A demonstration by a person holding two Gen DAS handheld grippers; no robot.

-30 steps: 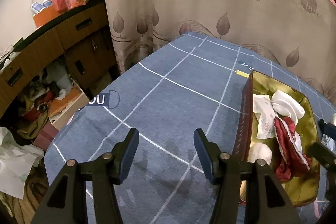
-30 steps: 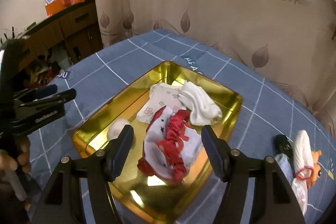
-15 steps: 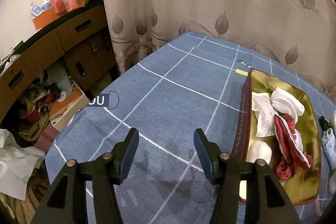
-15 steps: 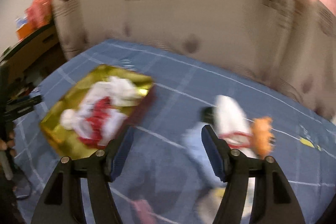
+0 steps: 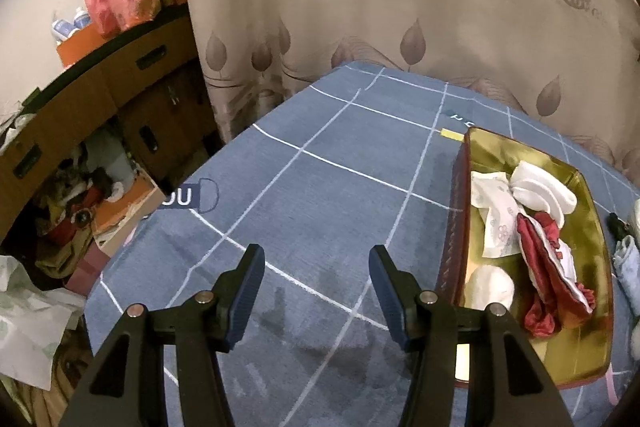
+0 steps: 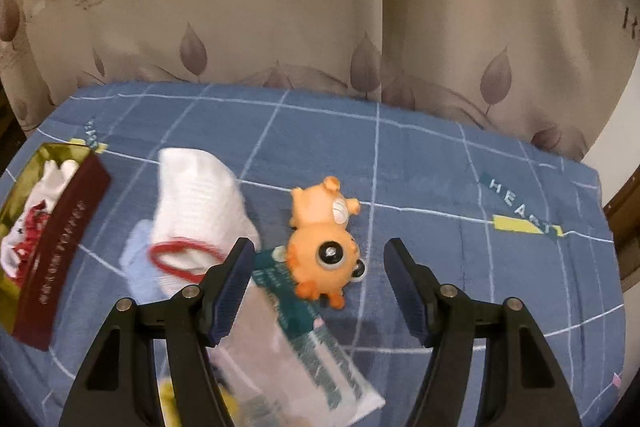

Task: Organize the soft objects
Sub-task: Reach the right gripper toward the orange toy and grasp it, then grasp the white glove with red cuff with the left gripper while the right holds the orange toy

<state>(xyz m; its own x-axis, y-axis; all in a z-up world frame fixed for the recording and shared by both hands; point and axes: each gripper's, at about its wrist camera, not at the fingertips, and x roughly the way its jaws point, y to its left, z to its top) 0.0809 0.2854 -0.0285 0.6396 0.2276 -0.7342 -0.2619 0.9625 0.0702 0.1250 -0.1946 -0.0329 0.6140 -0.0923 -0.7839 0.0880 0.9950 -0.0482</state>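
Toy (image 6: 324,251) lies between right gripper's (image 6: 319,254) spread jaws — untouched.

Left wrist view: looks forward and down over blue worktop (image 5: 320,187), gold tray (image 5: 592,307) at right. Right wrist view: closer, facing curtain (image 6: 320,7); same tray (image 6: 24,179) at left edge.
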